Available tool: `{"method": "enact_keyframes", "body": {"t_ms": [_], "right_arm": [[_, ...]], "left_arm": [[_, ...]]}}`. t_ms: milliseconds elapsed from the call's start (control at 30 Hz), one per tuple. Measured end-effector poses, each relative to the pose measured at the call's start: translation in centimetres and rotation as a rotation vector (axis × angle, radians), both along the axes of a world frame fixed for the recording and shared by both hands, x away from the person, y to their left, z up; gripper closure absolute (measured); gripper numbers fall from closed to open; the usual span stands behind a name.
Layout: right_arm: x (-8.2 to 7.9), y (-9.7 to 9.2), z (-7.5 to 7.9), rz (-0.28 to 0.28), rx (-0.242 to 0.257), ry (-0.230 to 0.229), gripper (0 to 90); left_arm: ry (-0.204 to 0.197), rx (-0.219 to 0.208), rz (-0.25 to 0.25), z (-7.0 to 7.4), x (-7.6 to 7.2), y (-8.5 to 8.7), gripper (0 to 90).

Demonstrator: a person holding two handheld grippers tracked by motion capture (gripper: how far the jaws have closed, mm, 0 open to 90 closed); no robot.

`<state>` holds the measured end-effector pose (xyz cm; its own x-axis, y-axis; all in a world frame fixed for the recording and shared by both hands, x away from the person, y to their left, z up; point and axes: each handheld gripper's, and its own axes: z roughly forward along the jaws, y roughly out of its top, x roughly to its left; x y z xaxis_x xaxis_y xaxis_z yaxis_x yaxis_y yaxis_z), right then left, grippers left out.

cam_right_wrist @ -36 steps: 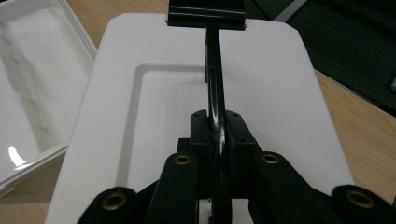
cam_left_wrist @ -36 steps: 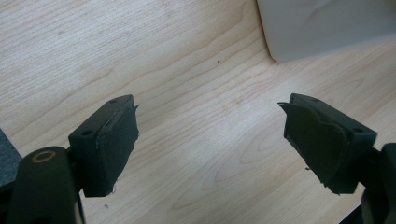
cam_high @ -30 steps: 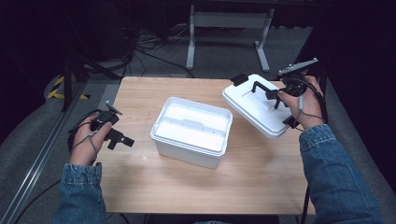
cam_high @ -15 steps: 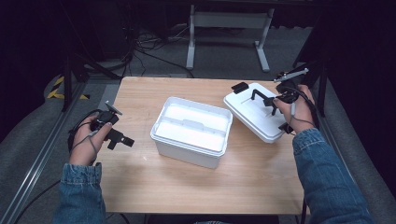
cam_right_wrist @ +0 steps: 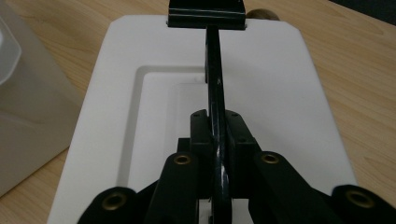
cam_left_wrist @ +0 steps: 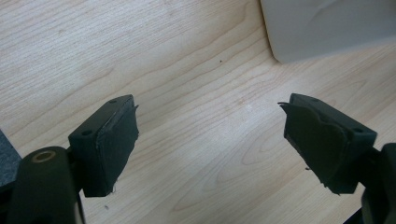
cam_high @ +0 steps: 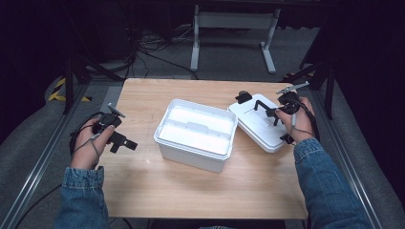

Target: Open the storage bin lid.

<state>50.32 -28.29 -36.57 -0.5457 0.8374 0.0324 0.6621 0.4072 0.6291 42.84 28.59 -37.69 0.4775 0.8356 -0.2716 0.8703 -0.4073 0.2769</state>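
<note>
White box (cam_high: 196,136), open top, sits mid-table, slightly turned, its long side running from the left-front toward the right-back. Rectangular, rounded corners, thick rim, plain white inside with a low step along the far wall. A corner of it shows at the top right of the left gripper view (cam_left_wrist: 327,28).

Lid (cam_high: 260,125) lies flat on the table (cam_high: 143,191) near the right edge, just beside the box's right end, turned at an angle. White, flat, with a shallow rectangular recess in the top (cam_right_wrist: 154,121). Black handle (cam_right_wrist: 215,84) runs along the lid's middle, a thin bar ending in a wide black clip at the lid's far edge. In the high view the handle (cam_high: 260,104) arches above the lid top.

Right gripper (cam_high: 276,114) is at the lid's right-back side, held by the right hand (cam_high: 298,121). Its jaws are narrow, clamped on the handle bar, which passes straight between the pads (cam_right_wrist: 233,135).

Left gripper (cam_high: 122,141) is near the left edge, well apart from the box, in the left hand (cam_high: 88,143). Jaws wide apart, nothing between them, bare wood below. Pads (cam_left_wrist: 114,140) black, a bit frayed at the edges.

Denim sleeves on both forearms.
</note>
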Motion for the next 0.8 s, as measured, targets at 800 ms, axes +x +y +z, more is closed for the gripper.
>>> {"method": "enact_keyframes", "body": {"t_ms": [800], "right_arm": [[-0.2, 0.1, -3.6, 0.000, 0.009, 0.058, 84.3]], "left_arm": [[-0.002, 0.010, -0.001, -0.1, 0.0, 0.0, 18.4]]}}
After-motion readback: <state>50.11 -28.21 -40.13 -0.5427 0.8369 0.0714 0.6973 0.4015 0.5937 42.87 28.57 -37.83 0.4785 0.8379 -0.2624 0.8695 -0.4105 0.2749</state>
